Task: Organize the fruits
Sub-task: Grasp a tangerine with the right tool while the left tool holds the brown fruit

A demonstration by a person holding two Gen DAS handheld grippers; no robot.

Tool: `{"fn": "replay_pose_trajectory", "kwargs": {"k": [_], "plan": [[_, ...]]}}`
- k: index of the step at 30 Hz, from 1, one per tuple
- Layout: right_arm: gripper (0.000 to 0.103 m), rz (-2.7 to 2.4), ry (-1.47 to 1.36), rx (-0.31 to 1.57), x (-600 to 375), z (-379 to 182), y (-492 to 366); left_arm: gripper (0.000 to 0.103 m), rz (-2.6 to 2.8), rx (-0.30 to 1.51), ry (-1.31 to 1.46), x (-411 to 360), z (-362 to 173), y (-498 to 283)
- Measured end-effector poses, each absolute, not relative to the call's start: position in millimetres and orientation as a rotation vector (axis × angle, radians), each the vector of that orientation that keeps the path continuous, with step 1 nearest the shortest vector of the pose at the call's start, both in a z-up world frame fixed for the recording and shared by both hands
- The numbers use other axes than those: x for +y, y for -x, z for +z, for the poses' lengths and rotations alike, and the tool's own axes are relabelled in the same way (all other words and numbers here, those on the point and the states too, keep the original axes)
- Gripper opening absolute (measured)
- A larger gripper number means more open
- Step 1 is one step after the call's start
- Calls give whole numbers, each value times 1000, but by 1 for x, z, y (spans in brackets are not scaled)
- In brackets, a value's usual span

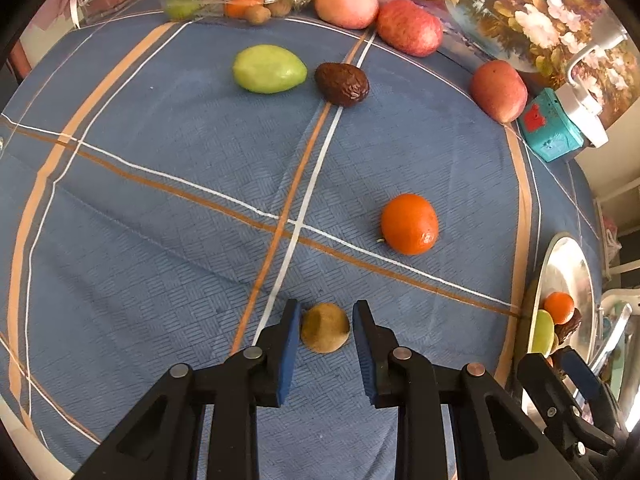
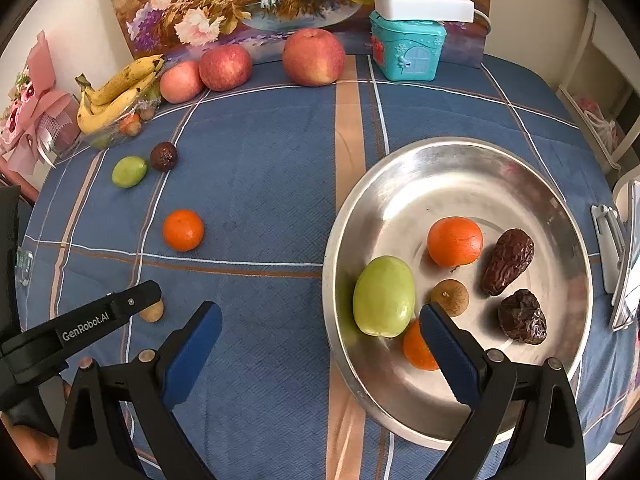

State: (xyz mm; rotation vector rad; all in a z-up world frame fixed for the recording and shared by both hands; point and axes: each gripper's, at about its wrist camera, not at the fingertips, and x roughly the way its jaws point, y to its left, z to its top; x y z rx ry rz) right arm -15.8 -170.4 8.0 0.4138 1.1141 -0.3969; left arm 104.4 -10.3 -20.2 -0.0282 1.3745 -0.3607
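Note:
My left gripper (image 1: 326, 328) is open, its jaws on either side of a small brown longan (image 1: 325, 327) on the blue cloth, not closed on it; the longan also shows in the right wrist view (image 2: 154, 311). A tangerine (image 1: 409, 224), a green jujube (image 1: 269, 69) and a dark dried date (image 1: 341, 84) lie farther out. My right gripper (image 2: 320, 320) is open and empty, over the left rim of the steel plate (image 2: 400, 184). The plate holds a green jujube (image 2: 384, 297), two tangerines, a longan (image 2: 450, 297) and two dates.
Three apples (image 2: 314, 57) stand along the back by a floral picture. A clear tray with bananas (image 2: 116, 94) and small fruit is at the back left. A teal toy house (image 2: 406, 50) with a white adapter is at the back right.

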Motion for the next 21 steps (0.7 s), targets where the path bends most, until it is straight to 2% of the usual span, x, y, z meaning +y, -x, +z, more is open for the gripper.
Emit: {"fn": "replay_pose_trajectory", "kwargs": {"k": [14, 21], "plan": [[99, -397, -404, 1101, -169, 10, 15, 26, -408, 1319, 168, -6, -4, -115], [99, -366, -384, 996, -167, 26, 12, 26, -392, 1246, 257, 15, 11, -129]]}}
